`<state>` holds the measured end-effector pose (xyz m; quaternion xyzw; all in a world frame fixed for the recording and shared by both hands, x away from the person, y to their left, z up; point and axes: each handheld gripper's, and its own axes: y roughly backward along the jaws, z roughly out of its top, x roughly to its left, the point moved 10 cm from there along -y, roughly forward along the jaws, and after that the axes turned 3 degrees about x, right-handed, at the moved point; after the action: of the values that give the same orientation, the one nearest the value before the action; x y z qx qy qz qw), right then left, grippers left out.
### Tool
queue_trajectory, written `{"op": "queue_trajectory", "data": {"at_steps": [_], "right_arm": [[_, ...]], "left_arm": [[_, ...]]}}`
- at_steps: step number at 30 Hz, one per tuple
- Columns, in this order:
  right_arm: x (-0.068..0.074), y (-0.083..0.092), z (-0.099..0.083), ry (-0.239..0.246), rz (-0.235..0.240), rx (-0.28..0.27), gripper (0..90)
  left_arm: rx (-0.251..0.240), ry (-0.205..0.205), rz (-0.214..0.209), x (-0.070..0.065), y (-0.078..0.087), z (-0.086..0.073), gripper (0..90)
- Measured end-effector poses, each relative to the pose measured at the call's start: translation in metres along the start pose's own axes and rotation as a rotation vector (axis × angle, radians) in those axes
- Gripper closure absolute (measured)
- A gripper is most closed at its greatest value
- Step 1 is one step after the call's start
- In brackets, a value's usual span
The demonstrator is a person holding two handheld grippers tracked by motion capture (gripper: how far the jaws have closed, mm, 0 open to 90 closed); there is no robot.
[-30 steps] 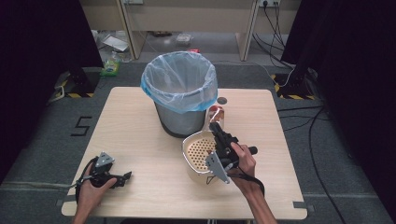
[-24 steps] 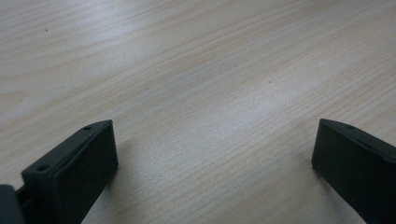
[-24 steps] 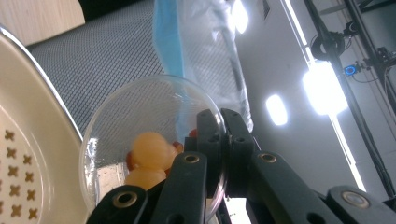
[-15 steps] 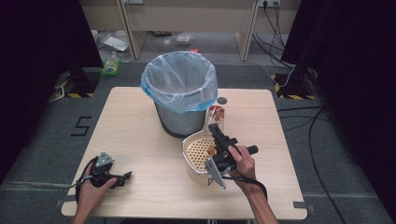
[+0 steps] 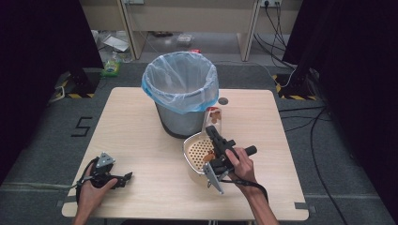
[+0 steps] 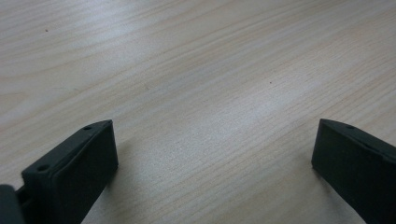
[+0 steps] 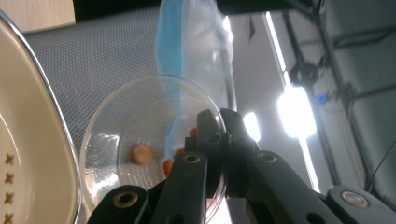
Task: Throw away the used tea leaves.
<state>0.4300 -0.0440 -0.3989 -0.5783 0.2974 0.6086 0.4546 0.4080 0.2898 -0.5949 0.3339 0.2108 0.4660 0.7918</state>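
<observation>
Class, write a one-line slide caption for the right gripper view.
Right claw pinches the rim of a clear plastic cup holding orange bits, beside a cream strainer and mesh bin.

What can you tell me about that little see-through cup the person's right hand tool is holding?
The clear plastic cup is a small, thin-walled, transparent tumbler, with a few small orange-brown bits inside. The right tongs are shut on its rim, one jaw inside, one outside. It is tipped, its bottom toward the metal bin with the blue bag liner, its mouth over the cream perforated strainer bowl on the table.
</observation>
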Motion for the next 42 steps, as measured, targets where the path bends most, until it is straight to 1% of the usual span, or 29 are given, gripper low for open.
{"op": "queue_trajectory", "data": {"at_steps": [1, 2, 3, 4, 5, 6, 7, 8, 10, 12, 13, 14, 15, 17, 21, 24, 27, 29, 30, 32, 33, 34, 35, 36, 37, 38, 40, 41, 42], "right_arm": [[0.001, 0.0, -0.001, -0.032, 0.009, 0.005, 88.0], [-0.001, 0.003, 0.004, -0.015, 0.006, -0.009, 88.0], [-0.002, 0.0, 0.003, 0.027, 0.007, -0.003, 87.9], [0.003, -0.001, -0.003, -0.044, 0.016, 0.026, 87.9], [0.004, 0.0, -0.002, -0.048, 0.015, 0.021, 87.9], [0.0, 0.0, 0.003, 0.02, 0.012, -0.005, 87.9], [-0.002, 0.0, 0.005, 0.028, 0.008, -0.012, 87.9], [-0.002, 0.002, 0.006, -0.016, -0.004, -0.013, 87.9], [-0.004, -0.001, 0.005, 0.015, -0.002, -0.01, 88.0], [-0.001, 0.001, 0.006, -0.026, 0.006, -0.017, 87.9], [-0.004, -0.002, 0.006, -0.004, 0.007, -0.014, 87.9], [-0.004, -0.004, 0.001, -0.037, 0.01, 0.012, 87.9], [-0.006, -0.003, 0.002, -0.036, 0.007, 0.0, 87.9], [-0.007, -0.003, 0.001, -0.039, 0.014, 0.003, 87.9], [-0.005, -0.004, -0.001, -0.078, 0.031, 0.012, 87.9], [-0.008, -0.005, -0.007, -0.169, 0.051, 0.035, 87.9], [-0.013, -0.007, -0.017, -0.299, 0.073, 0.062, 87.8], [-0.016, -0.008, -0.025, -0.372, 0.088, 0.082, 87.8], [-0.019, -0.009, -0.029, -0.427, 0.098, 0.095, 87.8], [-0.022, -0.011, -0.036, -0.497, 0.112, 0.119, 87.8], [-0.023, -0.013, -0.041, -0.557, 0.129, 0.135, 87.7], [-0.024, -0.014, -0.045, -0.59, 0.138, 0.148, 87.7], [-0.025, -0.016, -0.051, -0.653, 0.148, 0.163, 87.6], [-0.025, -0.018, -0.054, -0.688, 0.165, 0.174, 87.5], [-0.023, -0.02, -0.06, -0.742, 0.199, 0.2, 87.5], [-0.022, -0.021, -0.063, -0.768, 0.204, 0.213, 87.5], [-0.019, -0.025, -0.072, -0.832, 0.248, 0.255, 87.4], [-0.019, -0.027, -0.076, -0.854, 0.25, 0.267, 87.5], [-0.018, -0.03, -0.081, -0.885, 0.269, 0.287, 87.4]], "left_arm": [[0.0, 0.0, 0.0, 0.0, 0.0, 0.0, 0.0], [0.0, 0.0, 0.0, 0.0, 0.0, 0.0, 0.0], [0.0, 0.0, 0.0, 0.0, 0.0, 0.0, 0.0], [0.0, 0.0, 0.0, 0.0, 0.0, 0.0, 0.0], [0.0, 0.0, 0.0, 0.0, 0.0, 0.0, 0.0], [0.0, 0.0, 0.0, 0.0, 0.0, 0.0, 0.0], [0.0, 0.001, 0.0, 0.0, 0.0, 0.0, 0.0], [0.0, 0.001, 0.0, 0.0, 0.0, 0.0, 0.0], [0.0, 0.001, 0.0, 0.0, 0.0, 0.0, 0.0], [-0.001, 0.002, -0.001, 0.0, 0.0, 0.0, 0.0], [-0.001, 0.002, 0.0, 0.0, 0.0, 0.0, 0.0], [-0.001, 0.002, 0.0, 0.0, 0.0, 0.0, 0.0], [-0.002, 0.002, 0.0, 0.0, 0.0, 0.0, 0.0], [0.0, 0.002, 0.0, 0.0, 0.0, 0.0, 0.0], [-0.001, 0.002, -0.001, 0.0, 0.0, 0.001, 0.0], [0.001, 0.0, 0.0, 0.0, 0.0, 0.0, 0.0], [0.002, 0.0, 0.0, 0.0, 0.0, 0.0, 0.0], [0.001, 0.0, 0.0, 0.0, 0.0, 0.0, 0.0], [0.002, 0.0, 0.0, 0.0, 0.0, 0.0, 0.0], [0.002, 0.0, 0.0, 0.0, 0.0, 0.0, 0.0], [0.002, 0.0, 0.0, 0.0, 0.0, 0.0, 0.0], [0.002, 0.0, 0.0, 0.0, 0.0, 0.0, 0.0], [0.002, -0.001, 0.0, 0.0, 0.0, 0.0, 0.0], [0.001, 0.0, 0.0, 0.0, 0.0, 0.0, 0.0], [0.001, 0.0, 0.0, 0.0, 0.0, 0.0, 0.0], [0.001, 0.0, 0.0, 0.0, 0.0, 0.0, 0.0], [0.001, 0.0, 0.0, 0.0, 0.0, 0.0, 0.0], [0.002, -0.001, 0.0, 0.0, 0.0, 0.0, 0.0], [0.002, 0.0, 0.0, 0.0, 0.0, 0.0, 0.0]]}}
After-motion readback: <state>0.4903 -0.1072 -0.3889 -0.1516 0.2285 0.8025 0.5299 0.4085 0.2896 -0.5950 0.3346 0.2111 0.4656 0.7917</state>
